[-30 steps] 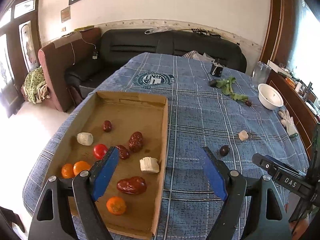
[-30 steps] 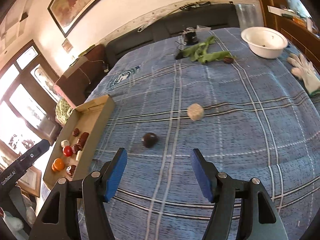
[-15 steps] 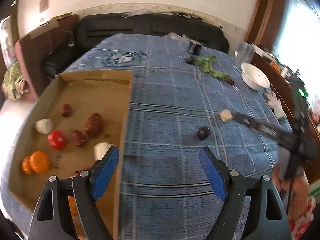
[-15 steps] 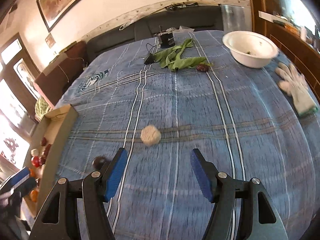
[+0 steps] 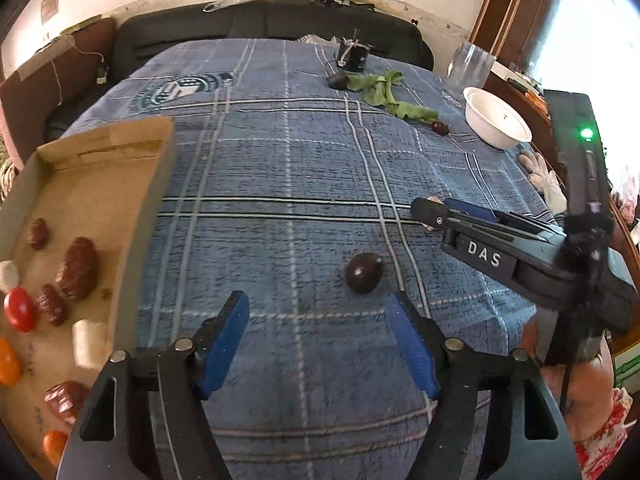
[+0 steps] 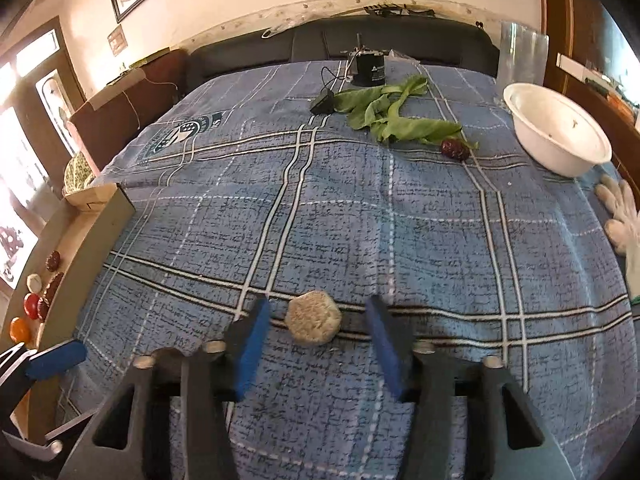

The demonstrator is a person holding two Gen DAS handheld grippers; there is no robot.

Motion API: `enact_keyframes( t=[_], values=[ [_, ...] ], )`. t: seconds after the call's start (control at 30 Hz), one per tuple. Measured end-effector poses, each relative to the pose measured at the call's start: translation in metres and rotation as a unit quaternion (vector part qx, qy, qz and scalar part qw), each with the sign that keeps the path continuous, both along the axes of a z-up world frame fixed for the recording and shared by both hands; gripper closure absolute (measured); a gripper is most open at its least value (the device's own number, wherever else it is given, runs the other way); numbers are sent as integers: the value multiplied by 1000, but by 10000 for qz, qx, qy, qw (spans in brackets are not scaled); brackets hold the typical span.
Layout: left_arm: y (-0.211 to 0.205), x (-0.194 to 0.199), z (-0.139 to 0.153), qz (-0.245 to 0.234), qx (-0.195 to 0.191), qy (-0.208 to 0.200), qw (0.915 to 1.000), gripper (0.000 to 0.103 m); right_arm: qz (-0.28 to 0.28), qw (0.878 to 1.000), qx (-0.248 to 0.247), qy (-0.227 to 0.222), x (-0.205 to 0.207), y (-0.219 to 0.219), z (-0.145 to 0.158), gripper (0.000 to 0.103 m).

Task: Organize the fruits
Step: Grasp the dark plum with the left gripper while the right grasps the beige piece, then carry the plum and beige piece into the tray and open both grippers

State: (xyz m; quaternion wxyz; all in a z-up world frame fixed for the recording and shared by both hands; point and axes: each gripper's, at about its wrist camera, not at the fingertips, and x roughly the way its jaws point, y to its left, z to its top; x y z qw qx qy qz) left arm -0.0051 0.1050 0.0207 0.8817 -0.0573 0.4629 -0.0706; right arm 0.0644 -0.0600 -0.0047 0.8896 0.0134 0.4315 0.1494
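A cardboard tray (image 5: pixel 100 184) at the left holds several red, orange and white fruits; its edge shows in the right wrist view (image 6: pixel 96 236). A dark round fruit (image 5: pixel 363 273) lies on the blue cloth just ahead of my open, empty left gripper (image 5: pixel 318 320). A pale beige round piece (image 6: pixel 313 323) lies between the fingertips of my open right gripper (image 6: pixel 318 322), not gripped. The right gripper also shows in the left wrist view (image 5: pixel 448 212). A dark red fruit (image 6: pixel 455 149) lies far back beside green leaves (image 6: pixel 394 118).
A white bowl (image 6: pixel 556 136), a clear glass (image 6: pixel 520 56) and a white glove (image 6: pixel 624 216) sit at the right. A black cylinder device (image 6: pixel 370 70) with a cable stands at the back. A dark sofa lies beyond the table.
My left gripper swung right from over the tray toward the dark fruit. My right gripper moved forward until the beige piece sits between its fingers.
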Motion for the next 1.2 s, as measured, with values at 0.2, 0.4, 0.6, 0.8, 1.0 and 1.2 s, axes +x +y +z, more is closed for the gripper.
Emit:
enact_keyframes(
  t=[0.2,0.4,0.6,0.8,1.0,1.2],
  values=[
    [-19,15,-9,-222,7,-22,9998,36,36,9999,97,1,-3,-4,1,73],
    [-32,14,-12,-340,436,-309,9980,76,-27,9997,236,13,-4,-12,2,73],
    [-17,8,-4,-192,5,-308,9993,83,-102,9993,343,-74,-8,-17,6,73],
    [16,-17,23,164,-302,-507,9981,83,-55,9987,473,-199,-14,-17,13,73],
    [74,-38,54,650,-219,-694,9952,82,154,9980,567,-243,-25,1,22,73],
    [146,-26,69,1204,160,-669,9903,82,922,9925,711,-376,-45,59,63,72]
  ],
)
